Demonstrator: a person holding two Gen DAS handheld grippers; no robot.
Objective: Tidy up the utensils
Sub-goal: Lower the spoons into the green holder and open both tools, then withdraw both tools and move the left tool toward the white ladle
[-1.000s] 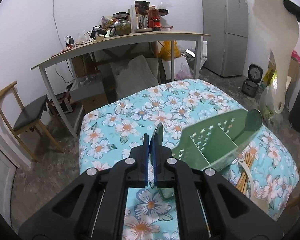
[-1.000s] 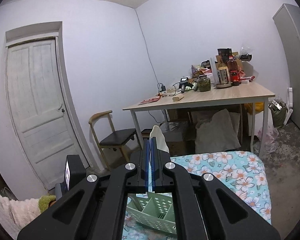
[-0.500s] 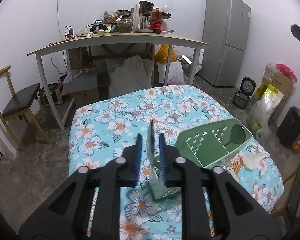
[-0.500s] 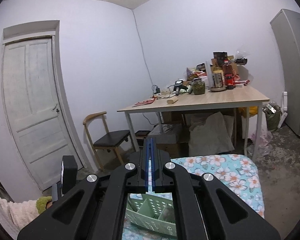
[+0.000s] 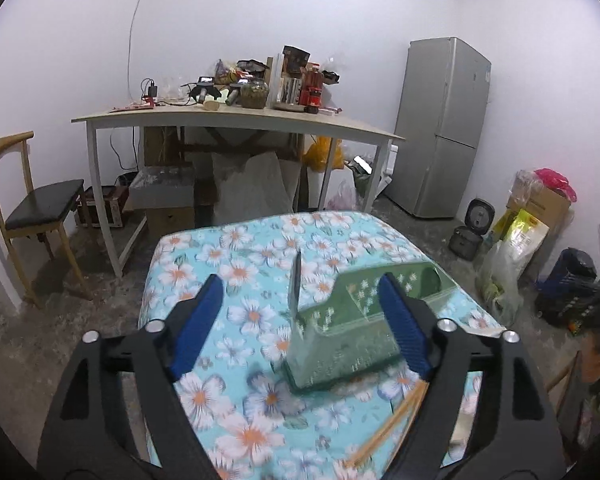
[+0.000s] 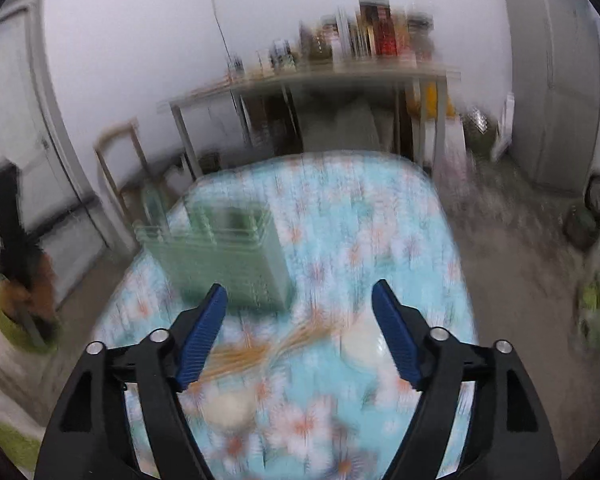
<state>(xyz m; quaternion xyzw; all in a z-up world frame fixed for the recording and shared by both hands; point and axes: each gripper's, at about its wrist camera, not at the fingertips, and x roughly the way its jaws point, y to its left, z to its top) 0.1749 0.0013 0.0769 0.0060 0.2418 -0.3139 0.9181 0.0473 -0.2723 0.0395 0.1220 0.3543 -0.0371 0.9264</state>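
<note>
The counter [image 5: 236, 264], under a floral cloth, carries a green caddy [image 5: 352, 320] near its middle. Chopsticks [image 6: 260, 348] and two pale spoons [image 6: 364, 346] lie on the cloth just in front of it. The left tool [image 5: 300, 308] is opening around the caddy's end, pads clear. The right tool [image 6: 300, 312] is opening, empty, above the chopsticks.

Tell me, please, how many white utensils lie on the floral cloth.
2: one white utensil right of the chopsticks, the other nearer the camera below them; blur may hide more.
</note>
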